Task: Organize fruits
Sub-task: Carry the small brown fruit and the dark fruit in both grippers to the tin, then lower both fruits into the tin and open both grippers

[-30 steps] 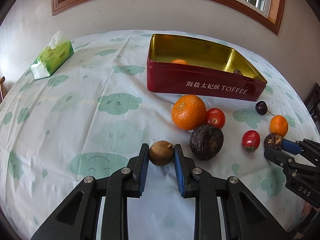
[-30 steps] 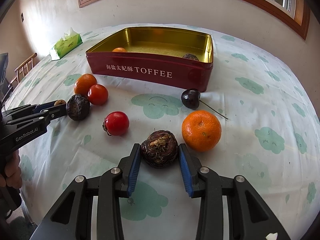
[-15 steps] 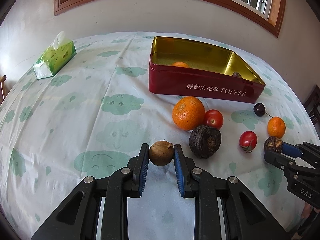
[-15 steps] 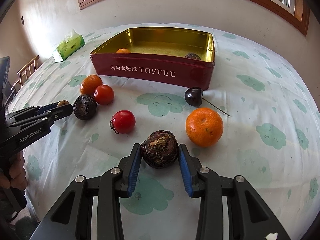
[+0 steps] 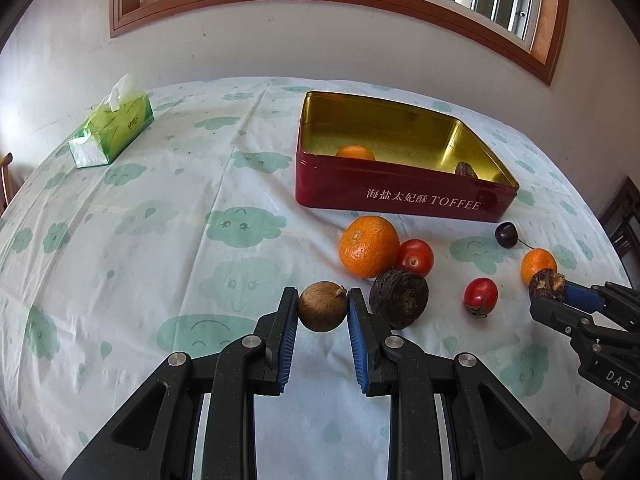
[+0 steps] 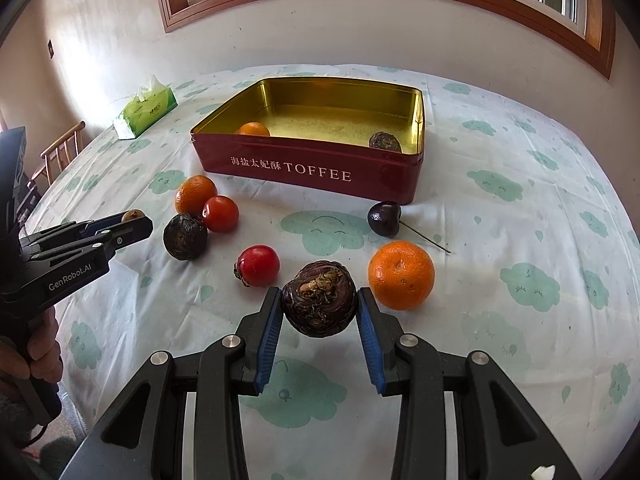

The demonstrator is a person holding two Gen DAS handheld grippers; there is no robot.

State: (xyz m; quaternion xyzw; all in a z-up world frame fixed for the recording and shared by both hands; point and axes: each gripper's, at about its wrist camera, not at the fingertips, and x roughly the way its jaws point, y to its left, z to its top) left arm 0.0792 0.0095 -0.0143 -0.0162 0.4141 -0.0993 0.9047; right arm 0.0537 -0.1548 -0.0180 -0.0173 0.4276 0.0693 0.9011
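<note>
My left gripper (image 5: 322, 314) is shut on a small round brown fruit (image 5: 322, 307) and holds it above the tablecloth. My right gripper (image 6: 319, 312) is shut on a dark purple knobbly fruit (image 6: 319, 304), also lifted. The red toffee tin (image 5: 404, 198) stands open beyond, also in the right wrist view (image 6: 304, 168), with an orange (image 6: 253, 129) and a dark fruit (image 6: 385, 141) inside. On the cloth lie an orange (image 5: 369, 246), a tomato (image 5: 415, 257), a dark wrinkled fruit (image 5: 399, 298), another tomato (image 5: 481, 296), a small orange (image 5: 538, 265) and a cherry (image 5: 506, 234).
A green tissue box (image 5: 112, 132) sits at the far left of the round table, which has a cloud-print cloth (image 5: 160, 240). A wooden chair (image 6: 60, 152) stands beyond the table's left edge. A wall and window run behind.
Both grippers have risen with their fruits, so the table shows from higher up. The grip on each fruit is unchanged.
</note>
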